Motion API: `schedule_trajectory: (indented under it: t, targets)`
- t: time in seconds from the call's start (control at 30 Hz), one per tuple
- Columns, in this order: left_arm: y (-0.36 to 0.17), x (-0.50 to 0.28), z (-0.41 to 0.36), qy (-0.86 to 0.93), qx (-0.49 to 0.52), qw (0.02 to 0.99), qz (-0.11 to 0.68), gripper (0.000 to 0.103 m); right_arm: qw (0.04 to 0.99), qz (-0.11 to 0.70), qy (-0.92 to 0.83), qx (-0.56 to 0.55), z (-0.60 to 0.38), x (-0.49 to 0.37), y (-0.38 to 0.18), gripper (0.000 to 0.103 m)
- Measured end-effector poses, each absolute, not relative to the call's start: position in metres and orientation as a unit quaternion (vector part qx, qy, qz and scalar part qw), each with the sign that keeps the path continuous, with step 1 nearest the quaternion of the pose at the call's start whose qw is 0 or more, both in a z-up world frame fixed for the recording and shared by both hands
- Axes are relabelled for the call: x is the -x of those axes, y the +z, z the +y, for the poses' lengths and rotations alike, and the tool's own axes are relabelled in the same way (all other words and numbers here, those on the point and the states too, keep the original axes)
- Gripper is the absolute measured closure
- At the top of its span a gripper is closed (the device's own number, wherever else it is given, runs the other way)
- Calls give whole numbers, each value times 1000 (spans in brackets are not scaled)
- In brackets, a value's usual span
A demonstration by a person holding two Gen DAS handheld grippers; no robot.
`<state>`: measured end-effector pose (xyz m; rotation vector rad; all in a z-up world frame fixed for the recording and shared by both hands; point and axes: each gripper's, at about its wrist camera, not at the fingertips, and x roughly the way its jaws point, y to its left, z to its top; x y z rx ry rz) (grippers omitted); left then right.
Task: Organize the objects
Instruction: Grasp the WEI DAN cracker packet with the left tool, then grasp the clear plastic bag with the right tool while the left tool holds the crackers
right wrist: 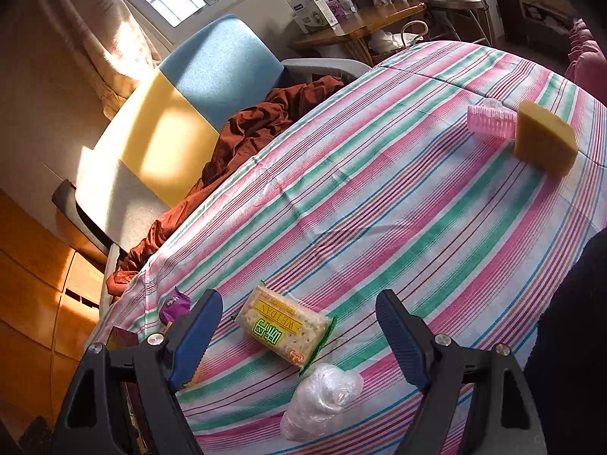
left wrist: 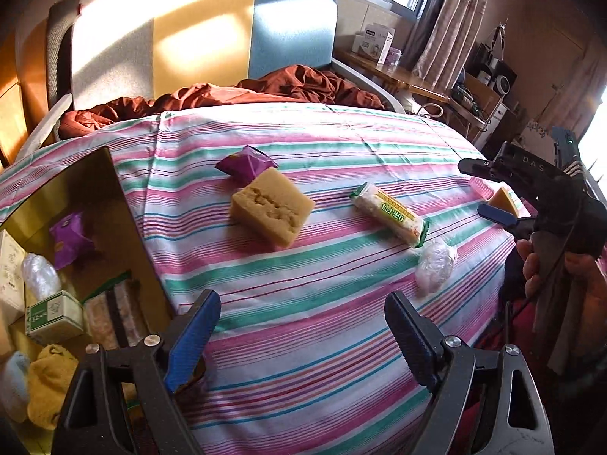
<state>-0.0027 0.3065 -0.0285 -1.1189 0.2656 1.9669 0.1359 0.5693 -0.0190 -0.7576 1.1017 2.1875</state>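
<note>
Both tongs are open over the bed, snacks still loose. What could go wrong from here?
1. The clear plastic bag touches the cracker pack; the right tongs may grab both.
2. The sponge block leans on the purple packet; lifting either could shift the other.

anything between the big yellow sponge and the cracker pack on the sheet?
Nothing. In the left wrist view, only bare striped sheet separates the yellow sponge from the cracker pack.

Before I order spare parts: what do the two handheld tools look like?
Each tool, left and right, has a black triangular-cutout frame, silver bolts and ribbed blue finger pads. From the left view, the right tool's body reads "DAS" and a thin black cable runs down it.
</note>
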Motion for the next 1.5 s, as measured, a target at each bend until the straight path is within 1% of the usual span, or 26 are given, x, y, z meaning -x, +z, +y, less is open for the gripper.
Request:
schedule_trajectory:
  t: [0.17,0.23,0.3,0.33,0.53,0.67,0.7,0.77,0.8,0.87,0.9,0.93,0.97,1.0,1.1,1.23,1.5]
  targets:
    - [-41,13,350,766,475,420,106,16,275,418,821,273,570,-138,-18,18]
    - [-48,18,369,753,494,422,100,22,269,421,822,273,570,-138,-18,18]
    - [-52,20,390,743,507,424,103,25,263,424,823,270,570,-138,-18,18]
    - [-52,20,401,741,508,427,105,26,260,426,824,269,571,-138,-18,18]
    - [-69,30,465,726,535,419,108,26,246,436,825,263,572,-139,-19,18]
    - [-84,39,498,721,560,394,104,23,235,441,825,265,573,-137,-21,18]
    - [-87,41,505,719,567,390,101,23,234,443,824,264,573,-138,-22,18]
    - [-90,43,517,725,563,384,103,17,232,449,822,262,575,-139,-23,18]
    - [-90,42,524,729,555,384,112,15,232,452,821,260,576,-140,-23,18]
    - [-94,36,535,734,532,391,158,15,233,458,819,256,577,-142,-24,18]
    - [-95,30,537,740,512,394,187,21,233,460,817,256,578,-143,-24,18]
    - [-95,23,535,746,489,401,211,31,233,462,816,256,578,-142,-25,18]
    - [-96,19,532,750,470,405,231,37,232,464,815,257,578,-142,-25,18]
    - [-95,17,526,754,452,412,240,46,231,465,815,258,578,-142,-26,18]
    - [-94,22,502,751,445,430,232,55,233,463,814,262,578,-140,-26,18]
    - [-94,21,472,749,430,444,239,55,238,465,807,275,579,-137,-30,18]
    - [-94,-13,417,751,400,469,238,55,251,453,800,304,577,-130,-35,18]
